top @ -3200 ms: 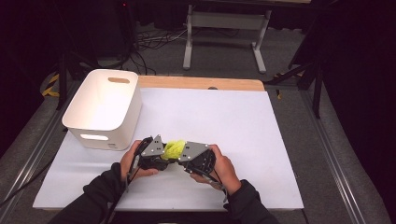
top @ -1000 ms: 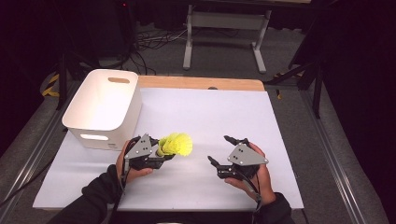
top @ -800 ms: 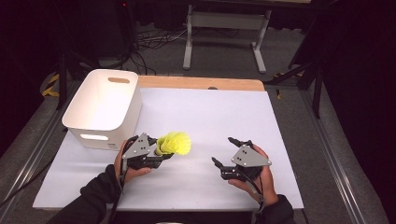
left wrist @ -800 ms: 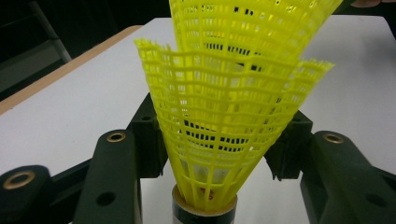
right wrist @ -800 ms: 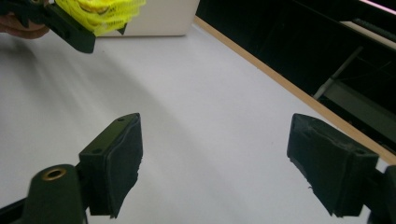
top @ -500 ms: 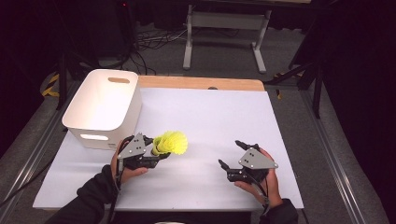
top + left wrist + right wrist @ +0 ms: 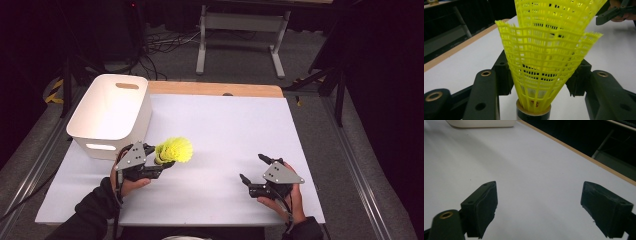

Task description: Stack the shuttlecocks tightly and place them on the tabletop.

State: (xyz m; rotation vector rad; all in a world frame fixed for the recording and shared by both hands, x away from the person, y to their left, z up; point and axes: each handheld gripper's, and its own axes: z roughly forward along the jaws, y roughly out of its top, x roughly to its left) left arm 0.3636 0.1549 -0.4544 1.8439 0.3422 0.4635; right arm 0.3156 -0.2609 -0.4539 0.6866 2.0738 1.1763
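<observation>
Two yellow mesh shuttlecocks point(image 7: 175, 150), nested one inside the other, stick out of my left gripper point(image 7: 159, 159) just in front of the white bin. In the left gripper view the pads press on the lower skirt point(image 7: 544, 62) from both sides, and a cork base with a dark band shows at the bottom. My left gripper point(image 7: 541, 80) is shut on them. My right gripper point(image 7: 251, 167) hovers low over the white table sheet at the front right. Its jaws have just been opening, and nothing is between them in the right gripper view point(image 7: 539, 202).
A white plastic bin point(image 7: 110, 107) with handle slots stands at the left, close behind the left hand. The white sheet point(image 7: 225, 130) covers the table, and a wooden edge point(image 7: 215, 89) runs along the back. Dark floor, cables and a stand lie beyond.
Both grippers were together on the shuttlecocks. The right one has let go, moved off to the right and sunk toward the table. The left has drifted slightly left with the shuttlecocks.
</observation>
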